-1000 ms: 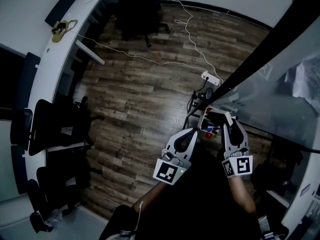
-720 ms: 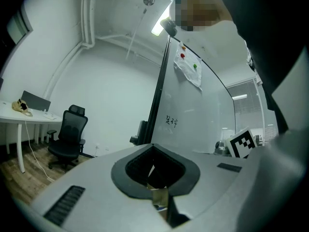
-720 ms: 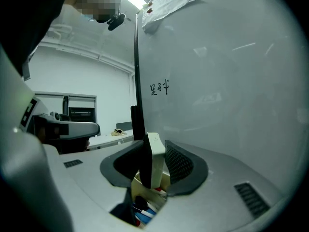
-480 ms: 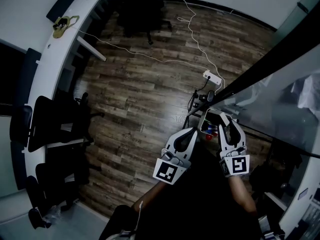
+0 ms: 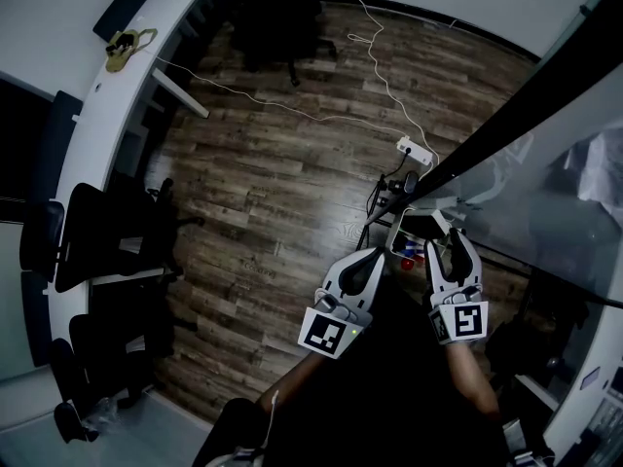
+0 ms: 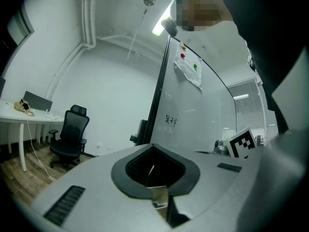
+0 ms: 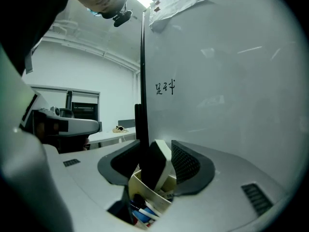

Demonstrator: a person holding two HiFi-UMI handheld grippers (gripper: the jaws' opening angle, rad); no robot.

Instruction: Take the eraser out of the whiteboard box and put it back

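Observation:
The eraser (image 7: 153,170), black felt with a white back, stands tilted in the white whiteboard box (image 7: 145,193), above red and blue markers. My right gripper (image 7: 155,153) straddles it. Its jaws have just been opening and now stand apart from the eraser, which leans toward the right pad. In the head view the right gripper (image 5: 441,233) reaches over the box (image 5: 394,237) at the foot of the whiteboard (image 5: 531,178). My left gripper (image 5: 374,258) hangs just left of the box, jaws together and nothing in them; the left gripper (image 6: 153,170) points level along the board.
A power strip (image 5: 411,149) and white cables lie on the wood floor beyond the box. A long white desk (image 5: 92,115) with dark chairs runs along the left. An office chair (image 6: 70,134) stands by the far wall. A sheet (image 6: 189,69) hangs on the whiteboard.
The right gripper's jaws stand a little wider around the top of the box than before. The left gripper has kept its place.

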